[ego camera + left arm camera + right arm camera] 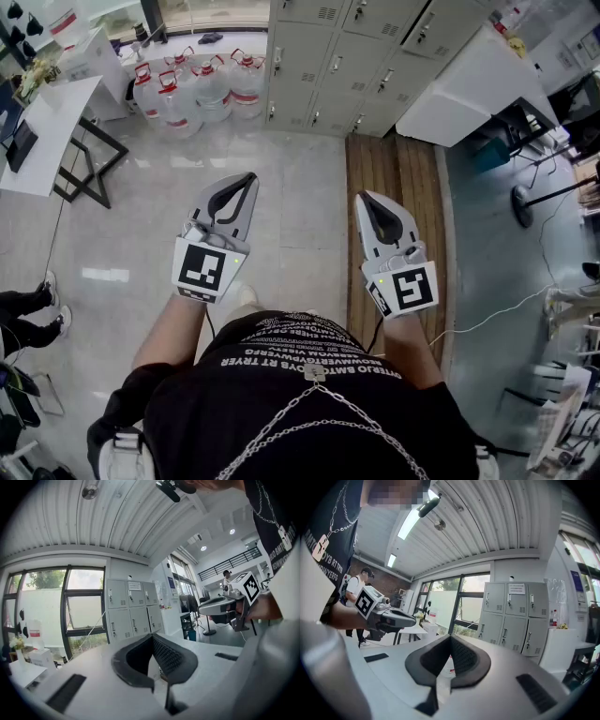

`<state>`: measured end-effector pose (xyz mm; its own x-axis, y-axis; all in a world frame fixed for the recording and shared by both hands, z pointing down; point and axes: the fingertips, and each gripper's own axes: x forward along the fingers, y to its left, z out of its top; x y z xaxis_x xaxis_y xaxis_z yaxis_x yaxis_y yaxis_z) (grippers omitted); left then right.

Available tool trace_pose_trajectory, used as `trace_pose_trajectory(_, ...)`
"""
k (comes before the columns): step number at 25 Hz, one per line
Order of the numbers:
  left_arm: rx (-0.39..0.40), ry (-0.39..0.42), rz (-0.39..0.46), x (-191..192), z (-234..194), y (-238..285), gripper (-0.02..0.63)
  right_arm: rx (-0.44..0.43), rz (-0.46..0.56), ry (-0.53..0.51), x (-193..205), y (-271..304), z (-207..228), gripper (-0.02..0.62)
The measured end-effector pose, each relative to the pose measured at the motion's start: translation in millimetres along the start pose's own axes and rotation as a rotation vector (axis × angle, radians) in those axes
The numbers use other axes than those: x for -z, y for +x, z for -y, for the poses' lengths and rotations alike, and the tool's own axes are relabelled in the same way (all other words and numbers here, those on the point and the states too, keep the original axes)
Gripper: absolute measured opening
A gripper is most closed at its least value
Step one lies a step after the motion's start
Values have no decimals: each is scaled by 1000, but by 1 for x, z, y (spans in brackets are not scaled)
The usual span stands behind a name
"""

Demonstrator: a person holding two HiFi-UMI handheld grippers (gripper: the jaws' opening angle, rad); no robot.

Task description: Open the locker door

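Plainly, the task has not begun. Nearest, the person (309, 394) holds both claws out at waist height over open floor (281, 187). The left claw (249, 176) has its jaws closed tip to tip with nothing between them, as its own view confirms. The right claw (365, 196) is the same: jaws fully together and empty. The two sit side by side, well apart from each other, both pointing ahead toward the lockers.

Past the claws, a strip of wooden boards (394, 187) runs from under the right claw to the foot of the lockers. At the far left of the floor, jugs (197, 89) cluster just beside the lockers' left end. A white counter (473, 94) juts out near their right end.

The lockers (342, 52) stand along the far edge of the floor, a grey bank in two rows. Every one of the doors (515, 606) that shows is shut, each with a small handle (507, 599) near one edge. Neither claw is anywhere near them.

By my reading, all of the job is left: walk up to the bank, pick a door, spread one claw's jaws, close them on the handle and swing the door out. Which door is meant cannot be told from here.
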<state>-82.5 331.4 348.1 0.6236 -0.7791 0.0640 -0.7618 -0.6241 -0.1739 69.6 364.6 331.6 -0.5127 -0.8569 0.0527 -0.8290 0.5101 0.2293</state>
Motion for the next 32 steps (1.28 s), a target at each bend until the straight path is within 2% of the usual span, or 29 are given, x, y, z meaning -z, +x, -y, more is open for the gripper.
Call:
trace_pose_trajectory(6, -35, 19, -6, -21, 52, 6, 5, -71, 25, 5, 2, -29, 24, -5)
trace_pose_trajectory(10, -63, -28, -1, -25, 79, 10, 5, -154, 43, 29, 12, -46, 31, -5)
trace_pose_trajectory(16, -132, -53, -65, -23, 105, 9, 5, -223, 41, 100, 25, -72, 49, -3)
trace_pose_trajectory(19, -153, -125, -85, -15, 108, 17, 5, -251, 32, 142, 37, -69, 64, -4)
trace_pose_trajectory(20, -162, -121, -102, -10, 109, 16, 5, -265, 20, 158, 45, -67, 65, -3)
trace_pose_trajectory(22, -173, -33, -144, -2, 114, 14, 5, -298, -12, 175, 60, -60, 65, 1)
trace_pose_trajectory(24, -159, 35, -168, 4, 112, 12, 5, -326, -30, 181, 67, -47, 64, 46)
trace_pose_trajectory(26, -148, 14, -171, 15, 97, 14, 5, -335, -26, 197, 69, -29, 62, 115)
trace_pose_trajectory(29, -140, -24, -161, 26, 64, 27, 5, -308, -15, 224, 66, -4, 61, 143)
trace_pose_trajectory(32, -119, -14, -121, 18, 23, 35, 5, -309, -29, 224, 59, 31, 47, 161)
